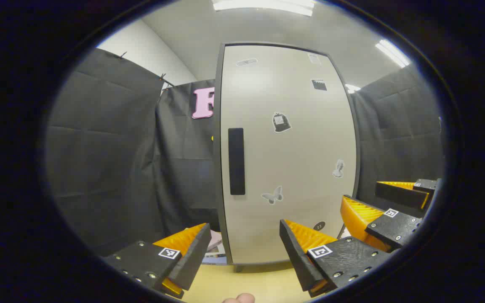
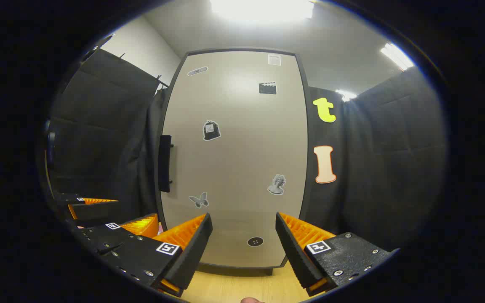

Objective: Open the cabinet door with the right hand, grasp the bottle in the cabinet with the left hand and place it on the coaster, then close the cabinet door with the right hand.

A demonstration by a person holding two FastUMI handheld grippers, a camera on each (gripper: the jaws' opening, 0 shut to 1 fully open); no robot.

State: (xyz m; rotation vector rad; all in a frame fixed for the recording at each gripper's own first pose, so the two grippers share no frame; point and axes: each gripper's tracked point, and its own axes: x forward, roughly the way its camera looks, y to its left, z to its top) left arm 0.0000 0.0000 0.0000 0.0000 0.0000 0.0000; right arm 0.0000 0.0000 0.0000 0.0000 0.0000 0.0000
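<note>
Cabinet door (image 2: 234, 160): shut in front of you, a flat, stiff, pale panel in a dark frame, dotted with small stickers. It should swing as one rigid piece, and I judge it light to pull.

Handle (image 1: 236, 161): a dark upright bar near the door's left edge as both views show it. In the right gripper view it stands proud of the panel on short posts, so there is room to hook or pinch behind it. Take hold at mid-height and pull straight out, since the smooth bar may slip under a slanting pull.

Right gripper (image 2: 243, 240): fingers spread wide, holding nothing, aimed at the lower middle of the door, well right of the handle.

Left gripper (image 1: 246, 248): fingers likewise spread and empty, low before the door, above the wooden surface (image 1: 259, 286).

Bottle: behind the closed door, so its weight and finish can't be judged yet. Expect something smooth and round, and plan to grip around the body.

Step in hand: opening has not begun.
</note>
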